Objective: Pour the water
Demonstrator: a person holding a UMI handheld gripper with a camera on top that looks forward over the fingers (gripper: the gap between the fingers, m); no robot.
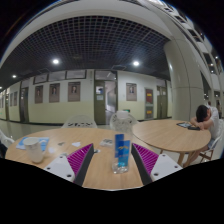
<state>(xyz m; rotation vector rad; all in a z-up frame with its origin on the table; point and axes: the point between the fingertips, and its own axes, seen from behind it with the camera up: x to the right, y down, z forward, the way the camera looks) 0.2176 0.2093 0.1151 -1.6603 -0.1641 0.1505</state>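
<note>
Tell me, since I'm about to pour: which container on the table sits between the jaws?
The clear water bottle with the blue label stands between the jaws; the plastic cup sits off to one side.

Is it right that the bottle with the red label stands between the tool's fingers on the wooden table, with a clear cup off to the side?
Not quite: the label is blue, not red, as the gripper view shows. The bottle stands between the fingers of the tool on the wooden table, with a clear cup off to the side.

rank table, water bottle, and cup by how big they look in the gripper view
1. table
2. water bottle, between the gripper fingers; nearness inflates it
3. cup
</note>
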